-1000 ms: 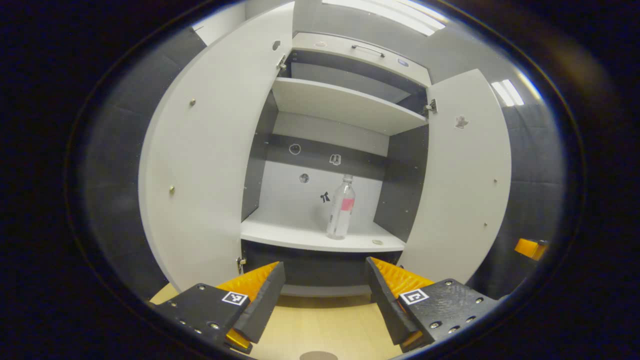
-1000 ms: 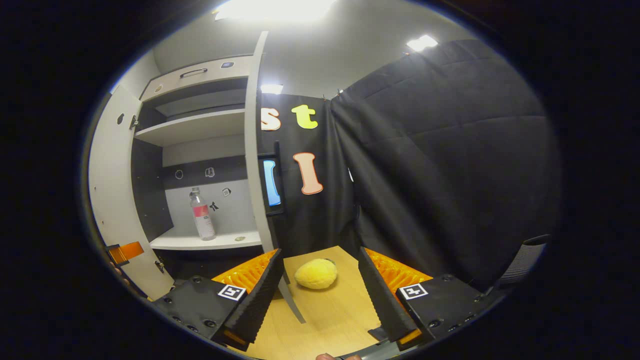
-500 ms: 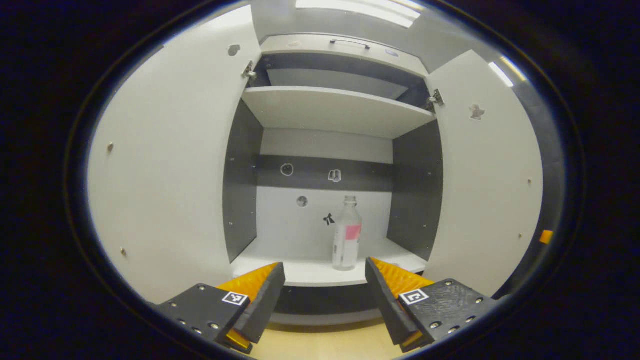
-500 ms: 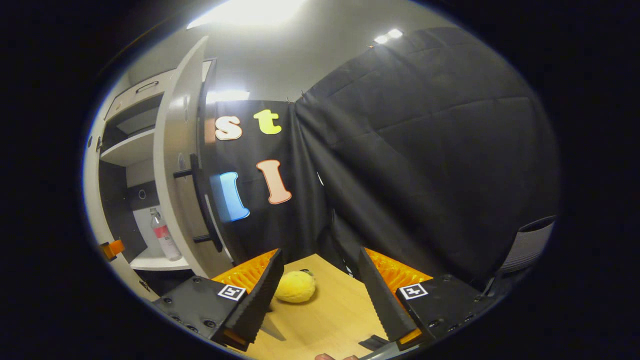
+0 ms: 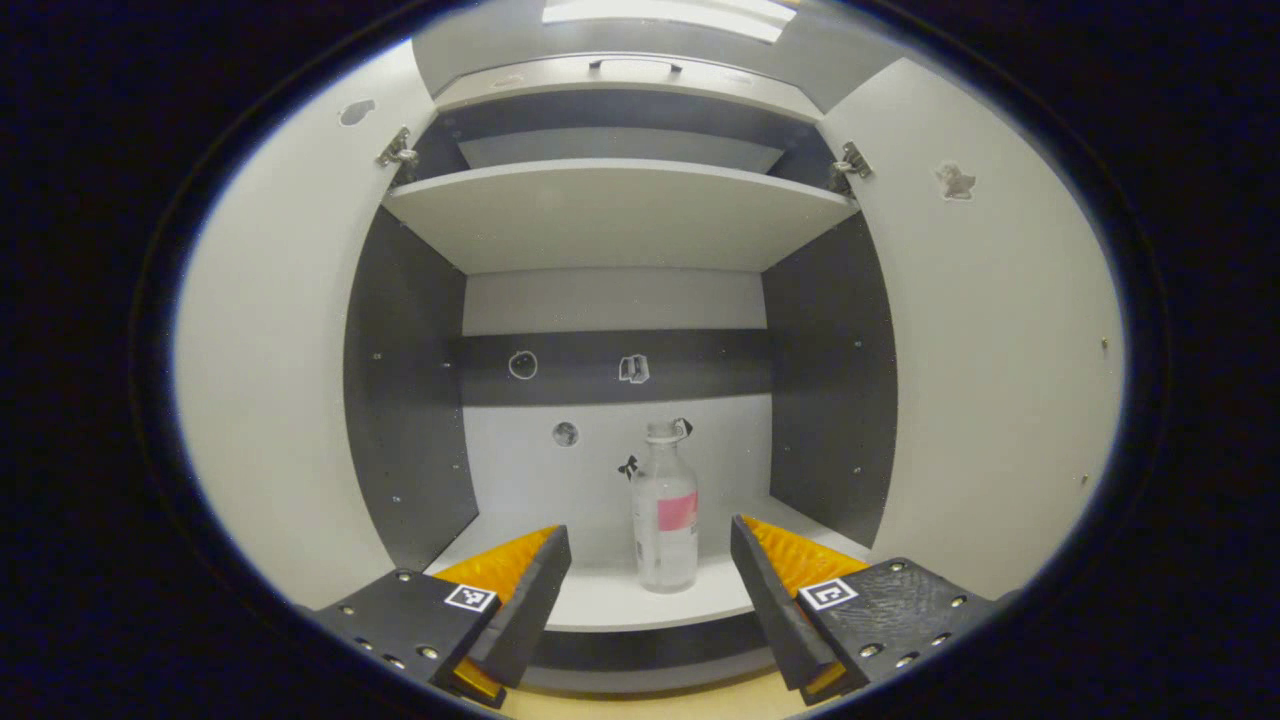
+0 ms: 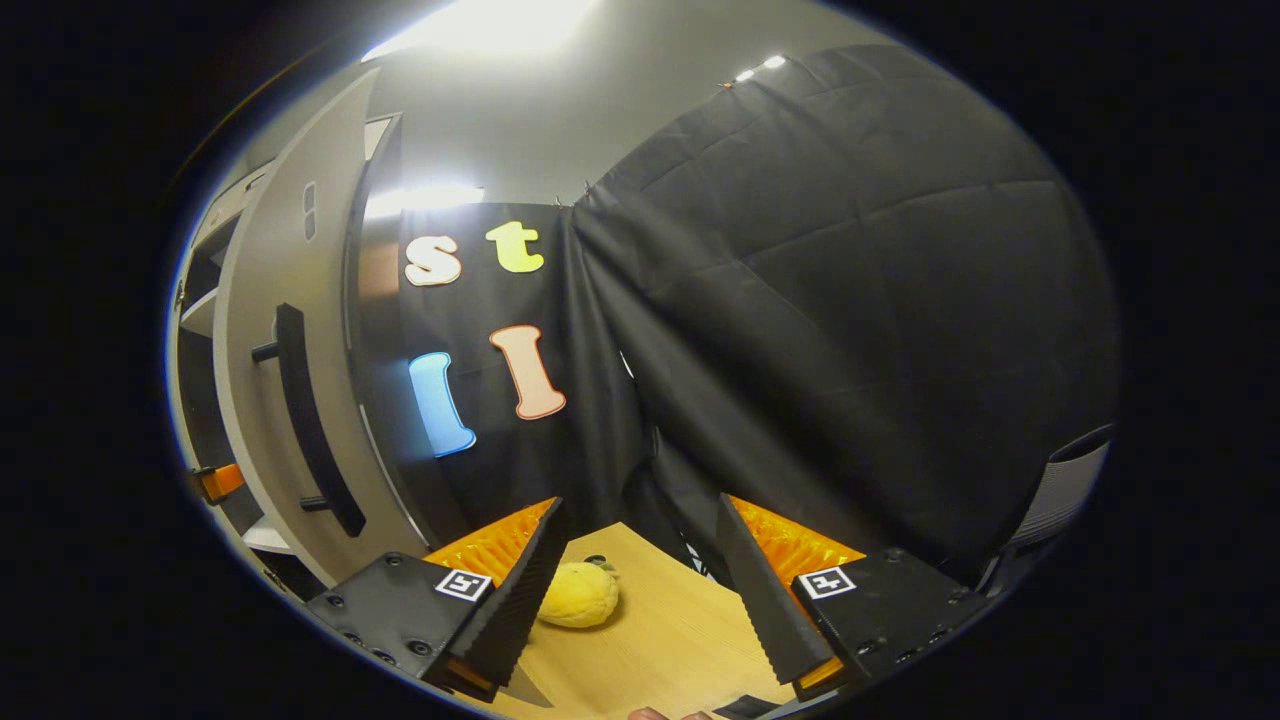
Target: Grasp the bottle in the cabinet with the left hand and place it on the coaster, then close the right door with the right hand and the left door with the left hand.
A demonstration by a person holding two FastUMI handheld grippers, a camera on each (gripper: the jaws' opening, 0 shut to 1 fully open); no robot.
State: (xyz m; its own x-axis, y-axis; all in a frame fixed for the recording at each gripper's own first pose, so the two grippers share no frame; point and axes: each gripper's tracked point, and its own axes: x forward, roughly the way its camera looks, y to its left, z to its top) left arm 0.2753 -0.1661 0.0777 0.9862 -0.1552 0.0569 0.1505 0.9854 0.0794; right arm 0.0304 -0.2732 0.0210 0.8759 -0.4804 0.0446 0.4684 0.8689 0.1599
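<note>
Clear plastic bottle (image 5: 666,520) stands upright on the cabinet shelf (image 5: 610,605); left gripper (image 5: 650,560) and right gripper (image 6: 635,545) both gape wide, holding nothing

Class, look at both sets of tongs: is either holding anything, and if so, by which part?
Nothing is held. The left tongs stand open before the bottle on the cabinet shelf, not touching it. The right tongs are open over the table.
</note>
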